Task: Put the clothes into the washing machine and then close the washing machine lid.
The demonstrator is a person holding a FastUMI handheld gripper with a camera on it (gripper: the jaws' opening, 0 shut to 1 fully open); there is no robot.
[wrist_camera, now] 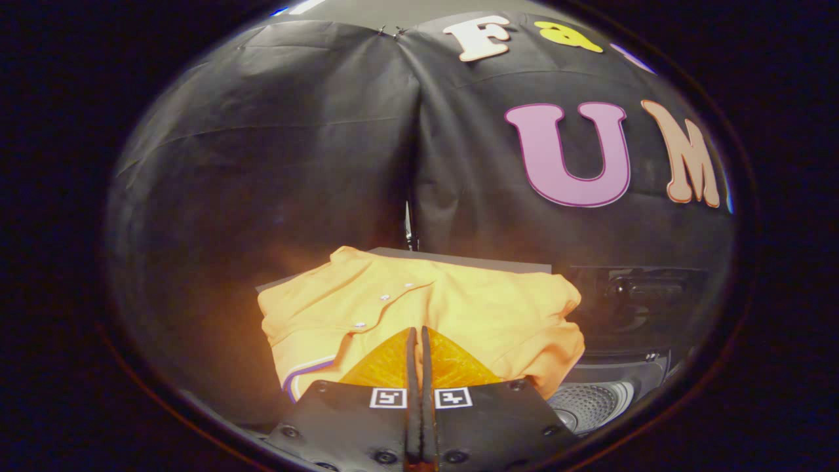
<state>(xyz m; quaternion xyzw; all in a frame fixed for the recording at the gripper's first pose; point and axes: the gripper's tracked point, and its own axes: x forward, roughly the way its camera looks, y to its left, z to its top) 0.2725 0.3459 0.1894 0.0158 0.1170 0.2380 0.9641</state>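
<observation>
An orange button-up shirt [459, 308] with white buttons and a striped cuff lies folded on a grey tabletop [478, 261]. My gripper [417, 332] is over the near part of the shirt, its two fingers pressed together with only a thin slit between them. No cloth shows between the fingers. To the right of the shirt and lower stands the dark washing machine, with its perforated drum [590, 403] open to view. Its lid [639, 298] stands raised behind the drum.
Black cloth walls close in the booth behind the table and meet in a corner straight ahead. The table's left edge drops off into shadow.
</observation>
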